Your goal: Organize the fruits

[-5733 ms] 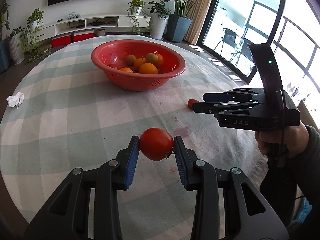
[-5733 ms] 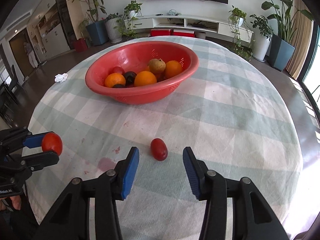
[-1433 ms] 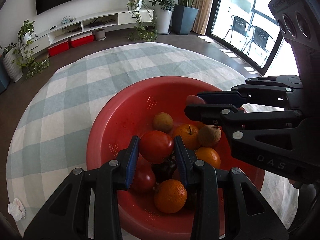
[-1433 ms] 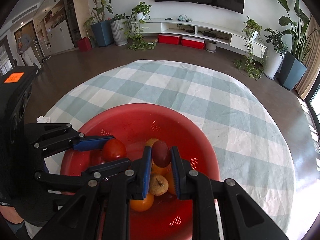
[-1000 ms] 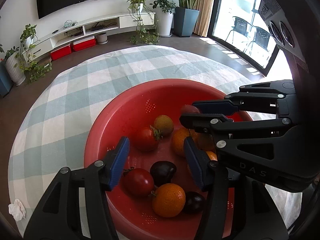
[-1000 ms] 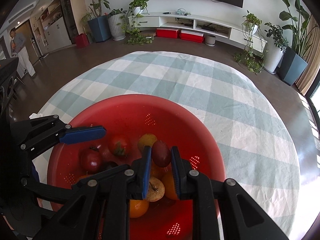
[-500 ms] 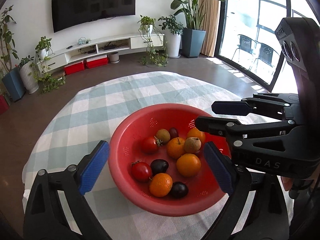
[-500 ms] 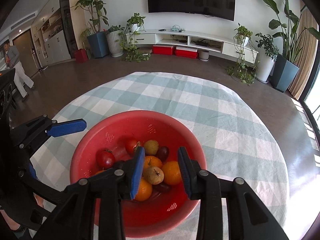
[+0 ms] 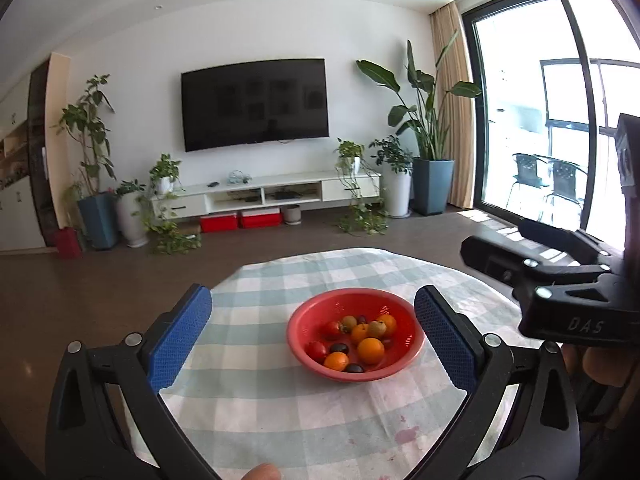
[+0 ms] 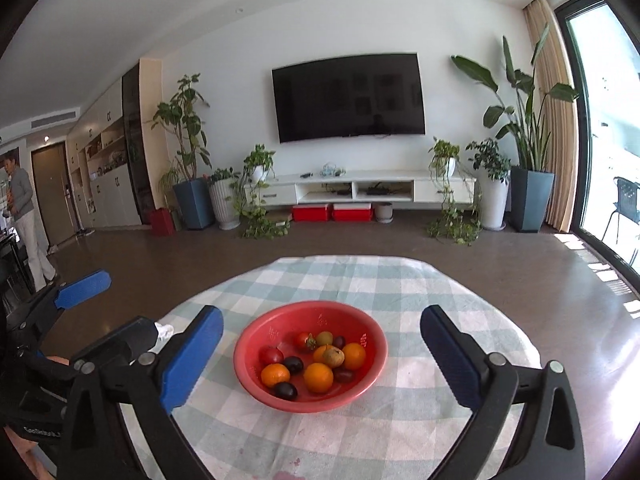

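A red bowl [image 9: 356,374] [image 10: 312,406] stands on the round table's checked cloth [image 9: 260,400] [image 10: 420,420]. Inside lie oranges [image 9: 370,350] [image 10: 318,377], round tomatoes [image 9: 332,327] [image 10: 304,340], dark plums [image 10: 293,364] and a brown fruit [image 10: 334,356]. My left gripper [image 9: 312,308] hangs back from the bowl and above it, its jaws opening wide with nothing between them. My right gripper [image 10: 322,320] sits level with it on the right, jaws also opening and empty. Each gripper appears at the edge of the other's view.
A crumpled white tissue [image 10: 164,330] lies at the table's left edge. Reddish stains [image 9: 404,436] mark the cloth near me. A person [image 10: 24,216] stands far off at the left by a door. Plants and a TV shelf line the far wall.
Both grippers let their tomatoes go into the bowl, spread their jaws wide and drew back and up, so the bowl now looks small and farther away.
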`<state>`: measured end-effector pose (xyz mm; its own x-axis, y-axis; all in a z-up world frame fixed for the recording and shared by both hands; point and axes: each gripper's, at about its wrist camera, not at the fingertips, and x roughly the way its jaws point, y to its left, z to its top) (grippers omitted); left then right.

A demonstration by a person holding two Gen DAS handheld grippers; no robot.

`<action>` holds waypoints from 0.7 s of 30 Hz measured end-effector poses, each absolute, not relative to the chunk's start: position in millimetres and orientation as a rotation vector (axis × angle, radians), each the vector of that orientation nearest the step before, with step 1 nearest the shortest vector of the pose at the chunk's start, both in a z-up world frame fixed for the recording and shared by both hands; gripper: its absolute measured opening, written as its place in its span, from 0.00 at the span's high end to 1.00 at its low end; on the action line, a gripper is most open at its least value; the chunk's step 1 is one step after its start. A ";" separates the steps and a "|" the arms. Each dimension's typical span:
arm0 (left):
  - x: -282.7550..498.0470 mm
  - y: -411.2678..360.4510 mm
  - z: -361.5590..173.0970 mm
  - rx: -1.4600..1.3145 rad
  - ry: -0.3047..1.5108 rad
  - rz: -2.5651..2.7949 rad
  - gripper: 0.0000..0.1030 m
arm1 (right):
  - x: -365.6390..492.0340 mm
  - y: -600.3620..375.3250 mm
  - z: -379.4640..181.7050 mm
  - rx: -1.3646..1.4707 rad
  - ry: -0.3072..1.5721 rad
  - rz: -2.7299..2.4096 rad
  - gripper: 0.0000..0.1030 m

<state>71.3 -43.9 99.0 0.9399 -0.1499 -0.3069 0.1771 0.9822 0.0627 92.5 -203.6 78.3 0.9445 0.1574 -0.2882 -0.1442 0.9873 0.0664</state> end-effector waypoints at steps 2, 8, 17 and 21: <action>53.7 -46.1 103.9 0.101 0.303 -0.103 0.00 | 69.3 -204.4 93.5 0.043 0.208 0.126 0.00; 14.3 -47.7 95.3 0.098 0.361 -0.027 0.00 | 21.7 -199.7 111.1 0.042 0.115 0.091 0.00; -17.7 -45.1 50.2 0.089 0.487 0.004 0.00 | 3.0 -211.5 43.4 0.105 0.370 0.073 0.00; -10.1 -41.5 26.7 0.063 0.573 0.013 0.00 | 3.8 -221.5 10.2 0.145 0.453 0.052 0.00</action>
<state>-10.1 -41.5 26.7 0.8400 0.0297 -0.5418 0.0056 0.9980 0.0635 3.8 -221.5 10.2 0.8982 0.0825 -0.4318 -0.0181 0.9883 0.1511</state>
